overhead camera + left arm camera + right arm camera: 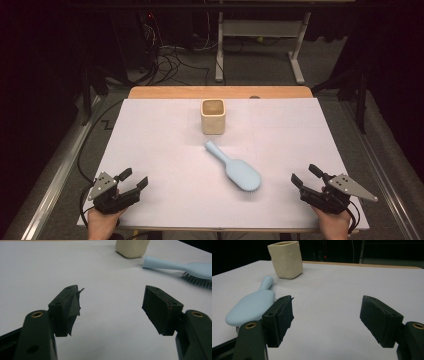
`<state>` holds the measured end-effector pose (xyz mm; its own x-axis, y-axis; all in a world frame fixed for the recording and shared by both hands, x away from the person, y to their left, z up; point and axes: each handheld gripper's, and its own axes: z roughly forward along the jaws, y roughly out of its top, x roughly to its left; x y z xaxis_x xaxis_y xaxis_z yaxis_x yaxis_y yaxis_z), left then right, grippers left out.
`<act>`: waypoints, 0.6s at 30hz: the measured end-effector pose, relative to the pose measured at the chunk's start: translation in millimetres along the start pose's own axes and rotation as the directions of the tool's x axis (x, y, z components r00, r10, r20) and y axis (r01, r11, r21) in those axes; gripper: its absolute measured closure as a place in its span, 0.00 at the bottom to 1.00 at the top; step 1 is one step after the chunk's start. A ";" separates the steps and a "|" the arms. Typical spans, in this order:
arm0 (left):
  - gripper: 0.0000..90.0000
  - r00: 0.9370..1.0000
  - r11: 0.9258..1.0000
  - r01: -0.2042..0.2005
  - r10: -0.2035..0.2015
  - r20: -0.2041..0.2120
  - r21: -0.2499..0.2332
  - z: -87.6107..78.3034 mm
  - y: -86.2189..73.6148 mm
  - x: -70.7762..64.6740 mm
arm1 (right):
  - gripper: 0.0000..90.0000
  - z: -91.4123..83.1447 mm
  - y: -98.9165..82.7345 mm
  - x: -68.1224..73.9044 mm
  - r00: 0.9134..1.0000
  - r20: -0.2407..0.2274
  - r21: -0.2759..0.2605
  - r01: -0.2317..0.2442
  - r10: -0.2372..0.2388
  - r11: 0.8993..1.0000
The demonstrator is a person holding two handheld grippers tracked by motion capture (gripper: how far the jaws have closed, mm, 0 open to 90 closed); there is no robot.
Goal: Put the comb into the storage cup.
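A light blue hairbrush [235,168] lies bristles down in the middle of the white table [165,150], its handle toward a cream square cup [213,116] standing upright behind it. My left gripper [134,178] rests at the near left corner, open, nothing between its jaws. My right gripper [306,175] rests at the near right corner, also open and empty. In the left gripper view the hairbrush [180,267] and cup [132,248] sit far ahead on the right. In the right gripper view the hairbrush [252,305] lies left of the jaws, the cup [286,259] beyond it.
The table's wooden far edge [220,92] borders a dark floor with cables [170,60] and a white desk frame [260,35]. Metal rails [55,175] run along both sides. Open white surface lies around the brush and cup.
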<state>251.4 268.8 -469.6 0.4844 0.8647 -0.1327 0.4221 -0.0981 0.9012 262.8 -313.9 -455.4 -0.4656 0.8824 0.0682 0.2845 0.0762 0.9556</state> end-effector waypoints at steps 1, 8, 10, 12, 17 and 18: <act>0.34 1.000 1.000 0.000 0.000 0.000 0.000 0.0 0.0 0.0 | 0.30 1.1 0.4 1.0 1.000 -0.002 -0.001 0.000 0.000 1.000; 0.34 1.000 1.000 0.000 0.000 0.002 -0.001 0.1 0.0 0.0 | 0.30 5.4 2.1 4.1 1.000 -0.010 -0.002 0.000 0.000 1.000; 0.34 1.000 1.000 -0.001 0.001 0.001 -0.002 0.0 0.0 0.0 | 0.30 7.3 2.7 5.1 1.000 -0.015 -0.001 0.003 -0.003 1.000; 0.34 1.000 1.000 0.000 0.000 0.000 -0.003 -0.1 0.0 0.1 | 0.30 9.2 3.4 6.0 1.000 -0.018 -0.002 0.007 -0.007 1.000; 0.35 1.000 1.000 -0.004 0.004 0.000 -0.003 -0.2 0.1 0.0 | 0.31 13.2 4.6 8.5 0.999 -0.030 -0.001 0.010 -0.010 1.000; 0.35 1.000 1.000 -0.004 0.004 0.000 -0.003 -0.2 0.1 0.0 | 0.31 14.0 4.7 8.9 0.999 -0.032 -0.001 0.008 -0.008 1.000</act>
<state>251.3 268.9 -469.4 0.4862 0.8642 -0.1292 0.4182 -0.1003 0.9028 271.8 -299.2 -454.3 -0.4945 0.8663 0.0702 0.2801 0.0823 0.9564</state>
